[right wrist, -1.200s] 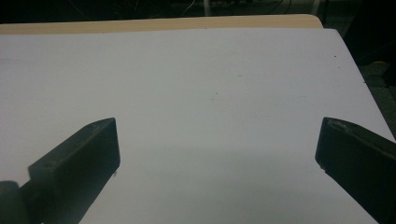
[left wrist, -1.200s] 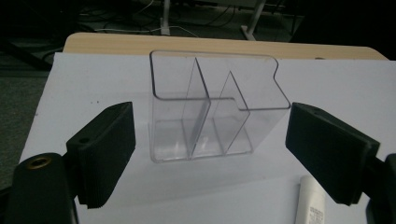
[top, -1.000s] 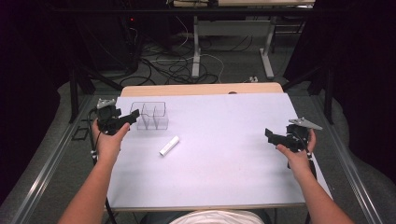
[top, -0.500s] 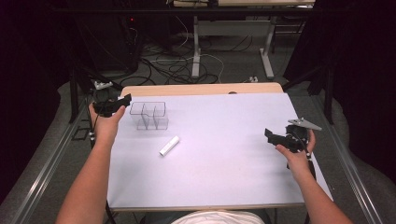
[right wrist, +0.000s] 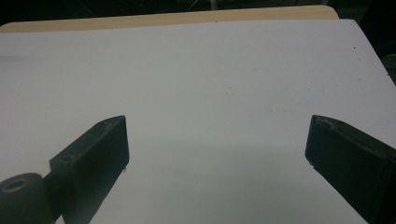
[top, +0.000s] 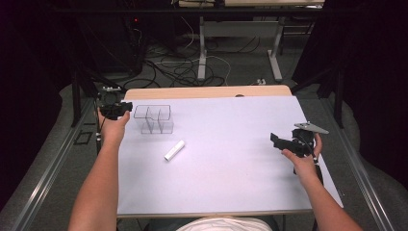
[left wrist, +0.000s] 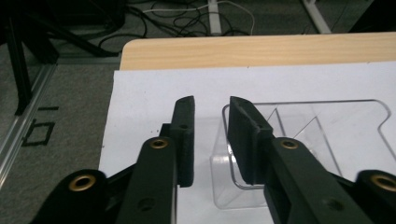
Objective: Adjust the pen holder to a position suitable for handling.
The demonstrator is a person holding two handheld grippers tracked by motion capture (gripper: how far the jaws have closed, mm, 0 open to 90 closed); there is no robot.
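Observation:
A clear plastic box [top: 154, 119] with inner dividers stands at the back left of the white sheet. My left gripper [top: 129, 105] hovers just left of it. In the left gripper view its jaws [left wrist: 210, 105] have just been closing to a narrow gap; they are still open, with white sheet showing between the tips and the box's [left wrist: 303, 140] left wall beside the right jaw. A small white cylinder [top: 174, 150] lies in front of the box. My right gripper [top: 276, 140] rests at the right side, jaws [right wrist: 217, 135] wide open after closing slightly, nothing between them.
The white sheet [top: 231, 168] covers most of a wooden table [top: 207, 91] whose bare strip shows at the back. Beyond the table are floor cables [top: 178, 67] and metal desk legs [top: 202, 48]. A metal rail [top: 53, 168] runs along the left side.
My left hand has moved back and left, from beside the box's front to its back left corner, and its jaws have narrowed. The right hand, box and cylinder stay in place.

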